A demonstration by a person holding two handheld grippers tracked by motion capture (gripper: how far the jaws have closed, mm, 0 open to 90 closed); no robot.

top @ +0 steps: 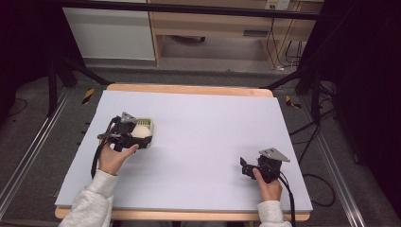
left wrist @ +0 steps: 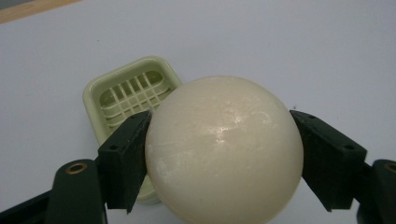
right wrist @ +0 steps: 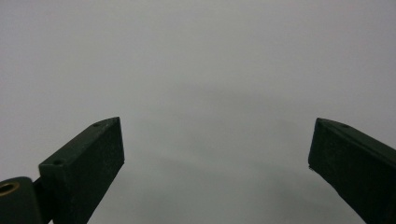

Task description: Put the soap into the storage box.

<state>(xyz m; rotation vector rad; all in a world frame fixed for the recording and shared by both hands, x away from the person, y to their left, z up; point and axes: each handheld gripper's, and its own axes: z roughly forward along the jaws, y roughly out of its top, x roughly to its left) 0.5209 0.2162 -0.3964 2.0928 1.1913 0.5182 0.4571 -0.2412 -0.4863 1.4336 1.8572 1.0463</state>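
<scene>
Soap in transit: a round, cream-white soap bar (left wrist: 223, 151) sits pinched between the two black jaws of my left gripper (left wrist: 219, 154), both pads pressed flat against its sides at three and nine o'clock in the left gripper view. The bar bulges well past the jaws toward the camera, its glossy face catching a streak of light. Behind it, at about ten o'clock from the bar, lies a pale green soap dish (left wrist: 128, 91) with a slotted grid insert, resting flat on the lavender tabletop (left wrist: 280, 51); the bar overlaps the near right corner of the dish, and I cannot tell whether the two touch.

From the high view, my left gripper (top: 135, 134) is held at the table's nine o'clock side, with the soap bar (top: 140, 131) just in front of my left hand (top: 113, 158) and the soap dish (top: 146, 126) right beyond it at one o'clock. My right hand (top: 268, 187) holds the right gripper (top: 243, 167) well apart from them, near the table's four o'clock corner. In the right gripper view its jaws stand spread wide over bare tabletop (right wrist: 210, 70), with nothing between them.
</scene>
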